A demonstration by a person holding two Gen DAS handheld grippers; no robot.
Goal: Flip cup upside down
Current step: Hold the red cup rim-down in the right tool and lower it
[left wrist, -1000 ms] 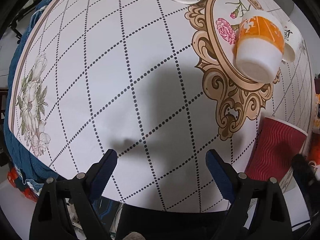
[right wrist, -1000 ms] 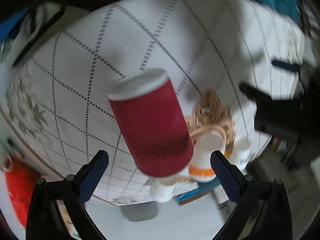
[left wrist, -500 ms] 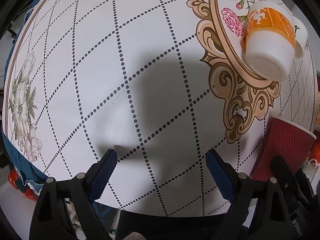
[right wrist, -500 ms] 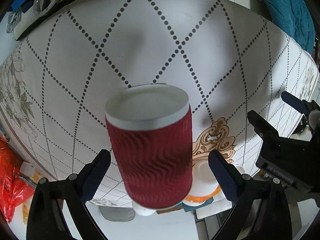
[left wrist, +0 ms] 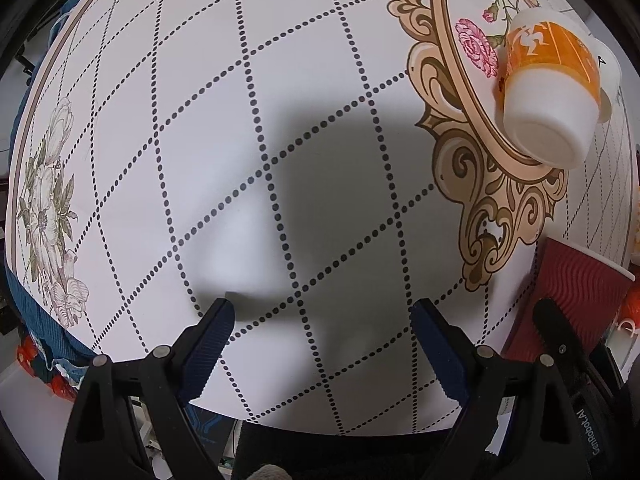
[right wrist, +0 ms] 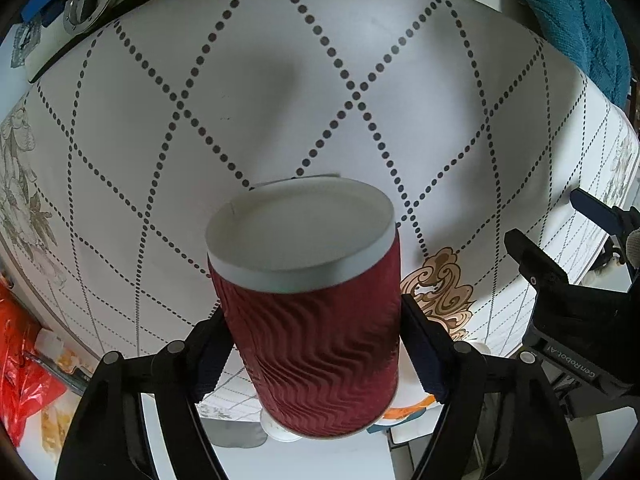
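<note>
**mugwatcher:** so where's this flip at? the right gripper (right wrist: pixel 312 344) has the red ripple cup (right wrist: pixel 308 312) pinched between its two pads, one on each side of the sleeve; in the right wrist view the flat white disc of the cup's base faces away from the camera, toward the tablecloth (right wrist: pixel 280 100); I can't tell the cup's true tilt from that view

**tablecloth_tom:** the left wrist view helps a bit; the same cup (left wrist: pixel 560 300) shows at the lower right with its rolled rim up and to the right, next to the gold scroll print; whether it's touching the cloth or held just above I honestly can't tell; so my read is the turn isn't finished; it still needs rotating until the open mouth faces down, then setting on the cloth and letting go

**mugwatcher:** and the other claw?

**tablecloth_tom:** left gripper (left wrist: pixel 320 320) is spread wide with nothing between the fingers, hanging over bare dotted cloth; it's not part of the grip at all

**mugwatcher:** that orange-and-white cup (left wrist: pixel 548 92) is already base up on the oval flower panel, with another white cup (left wrist: pixel 610 76) just behind it; maybe that's the look we're after; I'd call this early-to-mid at best
</note>
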